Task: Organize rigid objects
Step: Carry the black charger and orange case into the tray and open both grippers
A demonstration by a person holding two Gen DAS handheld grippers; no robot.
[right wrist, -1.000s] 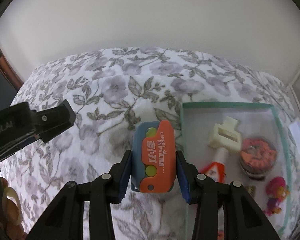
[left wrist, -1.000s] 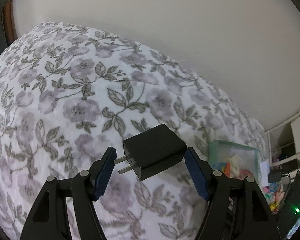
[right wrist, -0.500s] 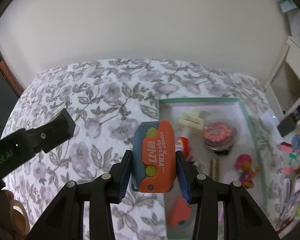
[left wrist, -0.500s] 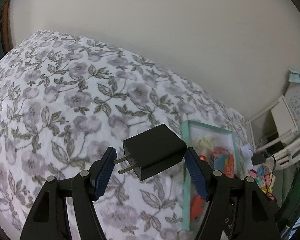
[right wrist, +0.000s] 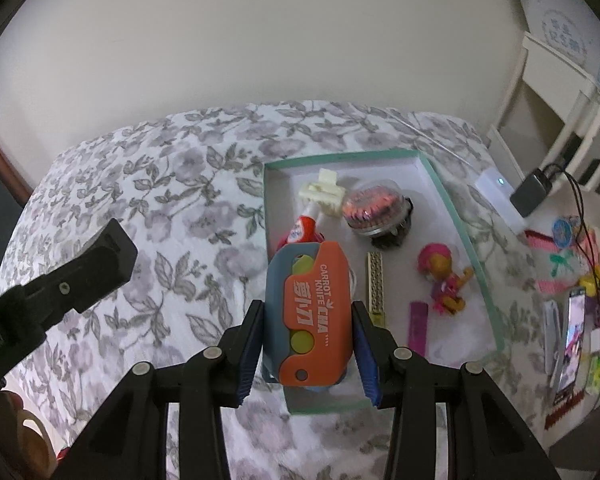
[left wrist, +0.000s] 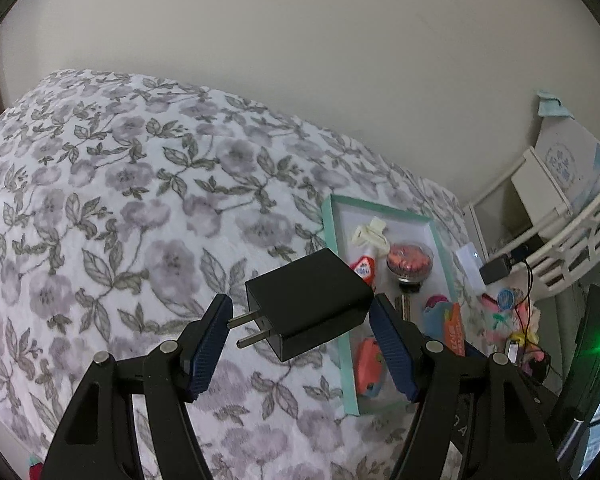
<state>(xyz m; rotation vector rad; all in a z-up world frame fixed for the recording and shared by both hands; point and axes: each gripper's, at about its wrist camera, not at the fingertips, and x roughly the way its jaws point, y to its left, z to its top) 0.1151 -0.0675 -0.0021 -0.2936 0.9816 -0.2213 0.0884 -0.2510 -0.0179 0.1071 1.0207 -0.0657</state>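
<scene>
My left gripper [left wrist: 302,342] is shut on a black plug charger [left wrist: 306,310], prongs pointing left, held above the floral bedspread just left of the teal-rimmed tray [left wrist: 345,354]. My right gripper [right wrist: 307,350] is shut on an orange and blue carrot knife toy [right wrist: 308,316], held over the near left part of the tray [right wrist: 480,276]. The tray holds a cream hair clip [right wrist: 324,194], a red tube [right wrist: 302,232], a round clear-domed case [right wrist: 376,208], a doll figure [right wrist: 444,280], a gold strip and a purple bar. The left gripper's body [right wrist: 56,292] shows at the left of the right wrist view.
The bed's floral cover [left wrist: 140,220] spreads left of the tray. A plain wall stands behind. At the right are a white shelf rack [left wrist: 560,216], a black adapter with cable [right wrist: 532,192], a phone [right wrist: 572,332] and small colourful clutter.
Both grippers have lifted and pulled back, keeping their objects. The tray now shows in full in both views, and the right gripper has shifted over the tray's near left part.
</scene>
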